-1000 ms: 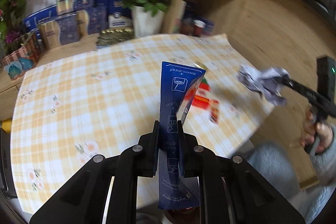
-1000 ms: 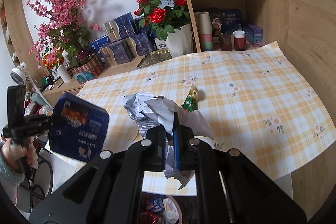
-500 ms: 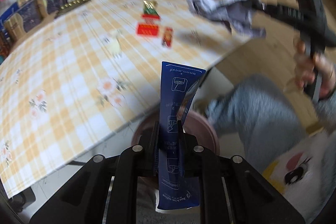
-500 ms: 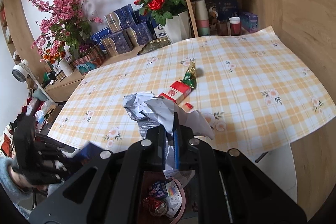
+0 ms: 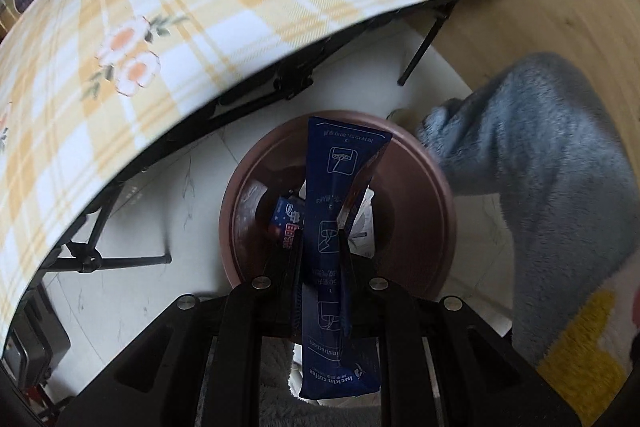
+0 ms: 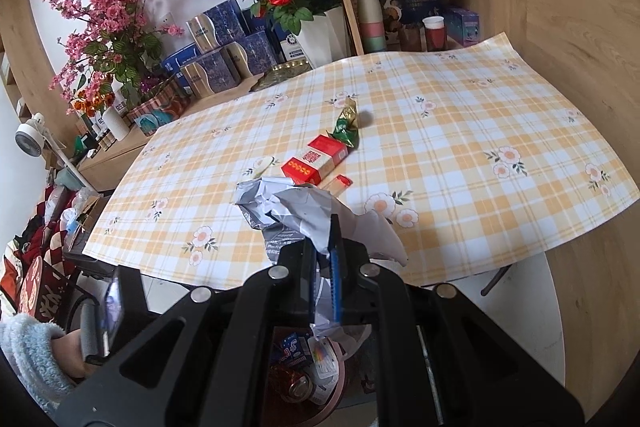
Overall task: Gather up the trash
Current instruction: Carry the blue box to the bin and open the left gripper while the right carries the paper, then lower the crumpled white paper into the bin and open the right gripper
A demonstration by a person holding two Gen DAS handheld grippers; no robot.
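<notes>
- My left claw (image 5: 320, 247) gripped the blue coffee sachet (image 5: 340, 227) directly above the brown trash bin (image 5: 436, 187), ready to drop.
- My right claw (image 6: 324, 267) clenched crumpled grey packaging (image 6: 288, 207) near the table (image 6: 460, 131) edge, probably waiting its turn.

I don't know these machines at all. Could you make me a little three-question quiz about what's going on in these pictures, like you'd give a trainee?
1. True or false: the left tongs hold the blue coffee packet above the brown bin.
2. What do the right tongs grip? A) a red box B) crumpled grey wrapping C) a paper cup
3. Name one piece of trash that lies on the checked tablecloth.

Key
1. True; the packet is clamped between the pads, over the bin's opening.
2. B, the crumpled grey wrapping.
3. The red box, the small red pack or the green-and-gold wrapper.
</notes>
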